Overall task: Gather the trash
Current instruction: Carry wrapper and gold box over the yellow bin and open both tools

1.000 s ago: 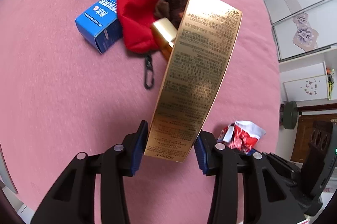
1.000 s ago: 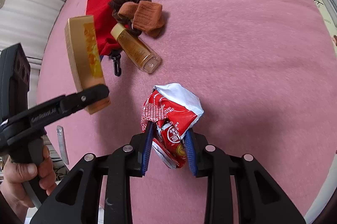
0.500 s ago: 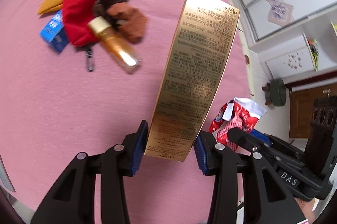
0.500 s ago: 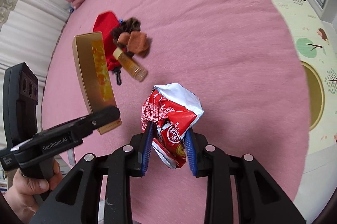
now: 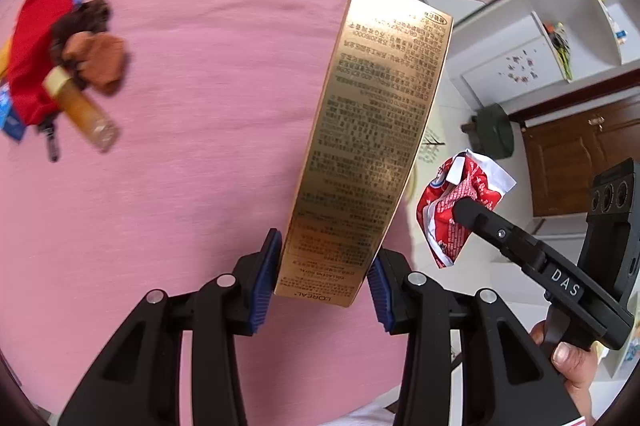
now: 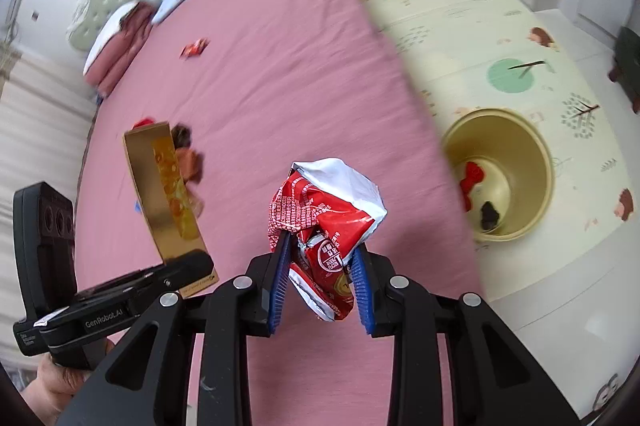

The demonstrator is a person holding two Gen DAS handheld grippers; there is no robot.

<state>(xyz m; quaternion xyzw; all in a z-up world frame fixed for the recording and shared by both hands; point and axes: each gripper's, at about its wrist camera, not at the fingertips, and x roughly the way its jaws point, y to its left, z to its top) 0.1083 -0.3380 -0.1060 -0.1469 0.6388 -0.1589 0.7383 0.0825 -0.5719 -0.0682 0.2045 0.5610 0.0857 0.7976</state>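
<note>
My left gripper (image 5: 322, 276) is shut on the lower end of a tall gold carton (image 5: 372, 142), held upright above the pink bed (image 5: 192, 166); the same gold carton (image 6: 162, 186) shows at the left of the right wrist view. My right gripper (image 6: 320, 280) is shut on a crumpled red and white snack wrapper (image 6: 326, 214), lifted off the bed near its right edge; that wrapper (image 5: 456, 202) appears right of the carton in the left wrist view. A yellow bin (image 6: 504, 182) stands on the floor beside the bed, with some red and dark scraps inside.
On the bed lie a red pouch (image 5: 34, 42), brown socks (image 5: 96, 54), an amber bottle (image 5: 80, 110) and a small red wrapper (image 6: 194, 48). Folded bedding (image 6: 120, 38) sits by the headboard. A patterned play mat (image 6: 500, 38) covers the floor.
Both grippers rose and swung toward the bed's right edge with their loads. The pile of items slid away to the left, and the floor and the yellow bin came into view.
</note>
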